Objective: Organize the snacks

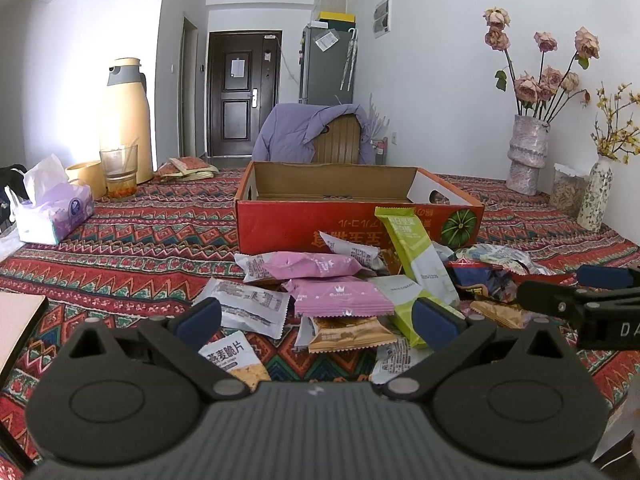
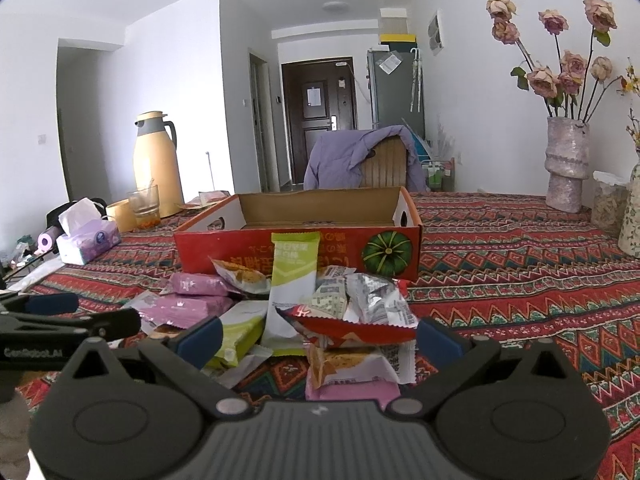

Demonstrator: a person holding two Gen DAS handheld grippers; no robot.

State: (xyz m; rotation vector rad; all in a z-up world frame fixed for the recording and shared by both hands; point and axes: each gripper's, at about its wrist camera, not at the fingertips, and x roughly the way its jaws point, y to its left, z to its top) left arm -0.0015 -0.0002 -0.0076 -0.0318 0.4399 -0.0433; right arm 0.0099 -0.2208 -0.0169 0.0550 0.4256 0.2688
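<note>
A pile of snack packets lies on the patterned tablecloth in front of an open red cardboard box [image 1: 280, 224] [image 2: 224, 248] that looks empty. The pile holds pink packets [image 1: 340, 294] [image 2: 188, 308], a green-and-white packet [image 1: 412, 240] [image 2: 294, 276] leaning on the box, an orange cracker packet [image 1: 348, 334], white packets [image 1: 248, 304] and a red packet [image 2: 356, 326]. My left gripper [image 1: 318, 320] is open, low over the near side of the pile, holding nothing. My right gripper [image 2: 318, 340] is open over the red and silver packets, holding nothing. Each gripper shows at the edge of the other's view.
At the back left stand a yellow thermos [image 1: 126, 120] [image 2: 156, 164], a glass [image 1: 119, 172], a yellow cup [image 1: 86, 176] and a tissue pack [image 1: 52, 212] [image 2: 86, 236]. Vases of flowers [image 1: 526, 152] [image 2: 566, 164] stand at the right. A chair with a purple jacket [image 1: 304, 132] is behind the box.
</note>
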